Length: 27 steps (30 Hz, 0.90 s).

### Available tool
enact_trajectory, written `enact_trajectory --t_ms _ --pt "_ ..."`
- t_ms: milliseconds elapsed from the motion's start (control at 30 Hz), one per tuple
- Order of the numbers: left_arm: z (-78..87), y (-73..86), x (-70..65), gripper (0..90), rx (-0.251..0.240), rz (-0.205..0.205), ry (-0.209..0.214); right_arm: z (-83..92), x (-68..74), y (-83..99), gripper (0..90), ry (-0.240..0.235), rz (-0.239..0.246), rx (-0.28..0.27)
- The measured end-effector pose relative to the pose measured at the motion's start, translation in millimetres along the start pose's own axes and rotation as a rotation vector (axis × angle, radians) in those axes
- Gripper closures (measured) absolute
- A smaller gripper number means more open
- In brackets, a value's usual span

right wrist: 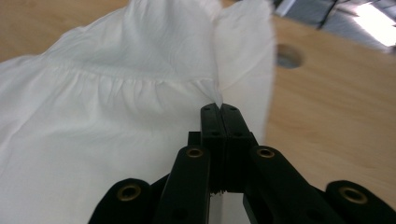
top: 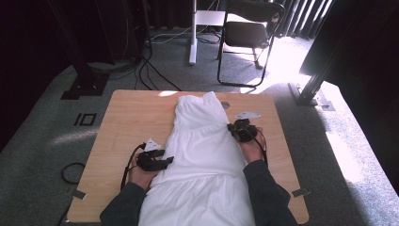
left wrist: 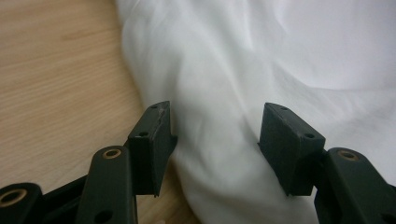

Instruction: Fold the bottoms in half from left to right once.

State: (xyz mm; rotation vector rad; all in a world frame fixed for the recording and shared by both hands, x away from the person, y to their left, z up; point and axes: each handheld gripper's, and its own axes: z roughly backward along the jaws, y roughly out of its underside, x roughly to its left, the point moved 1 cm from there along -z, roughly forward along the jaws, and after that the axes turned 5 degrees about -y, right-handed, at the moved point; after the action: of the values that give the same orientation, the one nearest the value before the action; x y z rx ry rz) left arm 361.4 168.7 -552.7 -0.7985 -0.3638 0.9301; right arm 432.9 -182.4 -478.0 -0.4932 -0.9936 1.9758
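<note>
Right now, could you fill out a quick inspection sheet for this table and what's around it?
Surface: wooden table, round hole near far edge.
Job's things: white garment laid lengthwise, hanging over the near edge.
Clutter: nothing seen.
Grippers: left claw open, fabric between its jaws; right claw shut on the garment's edge.
Cables: loose cables on carpet beyond the table.
Surroundings: folding chair, grey carpet, sunlit patch at right.

I see dark grey sleeves (top: 263, 183) on my arms, matte black jaws with brass-ringed pivot holes, grey three-cornered plates (top: 247, 115), trailing black cables (top: 127, 165)
</note>
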Motion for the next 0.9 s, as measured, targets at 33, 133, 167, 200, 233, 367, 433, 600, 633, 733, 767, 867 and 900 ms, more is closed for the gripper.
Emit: enact_trajectory --t_ms 33,133,167,200,233,367,433,600,633,733,767,867,900 --pt "-1.6 1.1 -0.4 44.5 0.006 0.000 0.004 4.3 -5.6 0.1 89.6 0.021 -0.009 -0.001" --pt "-6.0 2.4 -2.4 44.3 0.016 0.001 0.015 -2.4 -21.7 13.1 89.3 0.070 -0.038 0.059" --pt "-6.2 1.1 -2.8 44.2 0.015 -0.003 0.011 -8.6 -25.9 20.4 89.2 0.080 -0.049 0.090" --pt "-5.5 -2.0 -2.3 44.1 0.015 -0.013 0.007 -15.4 -29.4 28.1 89.2 0.083 -0.067 0.114" --pt "-3.3 -13.0 -0.2 43.4 -0.002 -0.025 -0.008 -27.8 -34.2 41.8 89.0 0.087 -0.093 0.153" --pt "-6.7 -38.3 5.3 41.0 -0.031 -0.032 -0.030 -40.7 -38.9 55.1 89.0 0.087 -0.131 0.182" --pt "-18.2 -56.7 8.2 38.4 -0.030 -0.044 -0.051 -44.5 -40.1 58.5 88.8 0.092 -0.150 0.179" --pt "-67.8 -86.2 10.1 37.5 0.062 -0.057 -0.065 -44.2 -41.9 59.8 89.0 0.077 -0.169 0.168" --pt "-74.2 -86.3 10.0 37.5 0.081 -0.057 -0.068 -43.9 -42.5 60.4 89.0 0.074 -0.173 0.165" --pt "-85.7 -81.2 10.8 53.3 0.109 -0.036 -0.069 -42.6 -43.7 63.0 89.1 0.057 -0.194 0.148" --pt "-83.8 -80.2 11.3 66.5 0.113 -0.021 -0.054 -41.9 -43.6 64.0 89.1 0.051 -0.197 0.144" --pt "-74.9 -74.0 7.4 80.4 0.131 -0.064 -0.042 -38.4 -40.1 66.9 89.1 0.040 -0.190 0.146" --pt "-69.0 -68.1 6.1 81.2 0.130 -0.069 -0.035 -36.5 -37.4 68.1 89.2 0.035 -0.182 0.152"
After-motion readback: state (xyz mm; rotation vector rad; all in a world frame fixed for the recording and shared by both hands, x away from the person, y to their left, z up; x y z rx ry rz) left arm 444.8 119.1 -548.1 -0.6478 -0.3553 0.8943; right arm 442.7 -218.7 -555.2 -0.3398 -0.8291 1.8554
